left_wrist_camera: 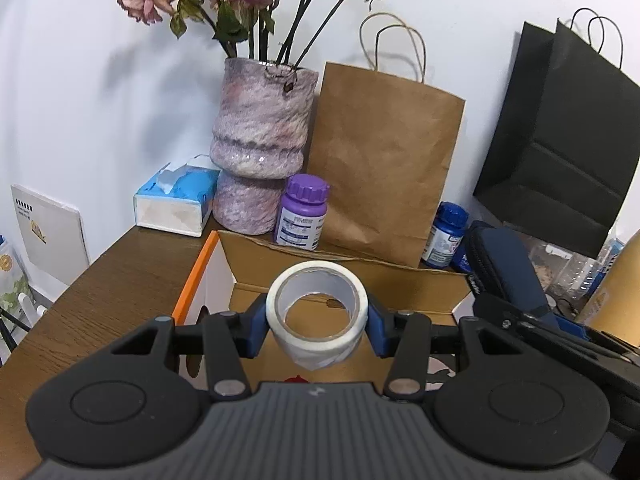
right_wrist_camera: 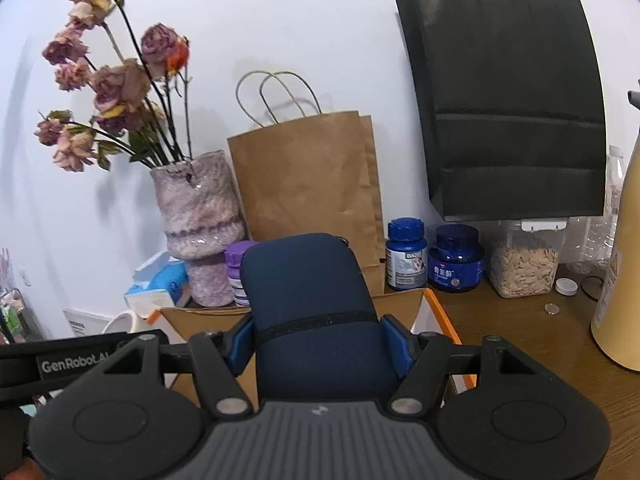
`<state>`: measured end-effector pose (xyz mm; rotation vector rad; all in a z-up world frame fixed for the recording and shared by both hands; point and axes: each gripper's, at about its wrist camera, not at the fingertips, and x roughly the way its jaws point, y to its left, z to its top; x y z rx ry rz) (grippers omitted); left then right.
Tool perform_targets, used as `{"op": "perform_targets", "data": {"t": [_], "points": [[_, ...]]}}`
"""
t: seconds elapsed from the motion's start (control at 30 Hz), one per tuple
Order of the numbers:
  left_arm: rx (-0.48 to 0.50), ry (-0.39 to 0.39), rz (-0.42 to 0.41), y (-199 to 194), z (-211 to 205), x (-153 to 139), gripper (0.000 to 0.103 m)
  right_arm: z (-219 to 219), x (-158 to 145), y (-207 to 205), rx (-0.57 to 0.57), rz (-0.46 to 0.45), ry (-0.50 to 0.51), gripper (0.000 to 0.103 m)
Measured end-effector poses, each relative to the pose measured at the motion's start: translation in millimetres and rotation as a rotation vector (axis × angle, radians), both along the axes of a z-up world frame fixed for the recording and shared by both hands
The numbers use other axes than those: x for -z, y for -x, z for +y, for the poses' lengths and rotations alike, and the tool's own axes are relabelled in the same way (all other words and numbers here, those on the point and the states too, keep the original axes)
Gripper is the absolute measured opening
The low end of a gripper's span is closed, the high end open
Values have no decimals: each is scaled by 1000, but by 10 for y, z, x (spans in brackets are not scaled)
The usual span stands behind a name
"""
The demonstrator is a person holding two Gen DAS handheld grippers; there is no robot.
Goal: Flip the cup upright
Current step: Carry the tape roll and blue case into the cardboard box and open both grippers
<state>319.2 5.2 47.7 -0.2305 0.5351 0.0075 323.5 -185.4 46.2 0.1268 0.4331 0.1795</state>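
No cup shows in either view. My left gripper [left_wrist_camera: 317,318] is shut on a roll of white tape [left_wrist_camera: 320,346], its blue pads pressing the roll's two sides, hole facing up and forward. The roll hangs over an open cardboard box [left_wrist_camera: 256,258] with an orange edge. My right gripper [right_wrist_camera: 316,340] is shut on a navy zipped case [right_wrist_camera: 304,280], held above the same box [right_wrist_camera: 400,300]. In the left wrist view the case [left_wrist_camera: 504,264] sits at the right. In the right wrist view the tape roll [right_wrist_camera: 122,322] peeks out at the lower left.
Along the wall on the wooden table [left_wrist_camera: 120,280] stand a tissue box [left_wrist_camera: 176,196], a vase of dried roses [left_wrist_camera: 260,140], a purple bottle [left_wrist_camera: 302,212], a brown paper bag [left_wrist_camera: 384,168] and a black bag [left_wrist_camera: 560,140]. Two blue bottles [right_wrist_camera: 406,260], a seed jar [right_wrist_camera: 524,264] and a tall cream bottle [right_wrist_camera: 620,280] stand to the right.
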Motion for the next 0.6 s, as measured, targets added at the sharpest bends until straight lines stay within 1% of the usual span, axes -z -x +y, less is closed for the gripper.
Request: {"op": "perform_targets", "data": {"t": [0.17,0.27,0.5,0.57,0.6], "points": [[-11,-14,30,-122,20,145,49,-52,111,-60,9,15,-1,65],[-18,-21,49,-181,37,208,49,-82,187,-116,6,39,-9,64],[-18,-36,59,-197,39,232,50,-90,225,-138,7,48,-2,65],[-17,-42,67,-196,34,237,57,-77,228,-147,-2,59,5,66],[-16,-47,68,-192,32,236,71,-75,228,-153,-2,62,5,68]]}}
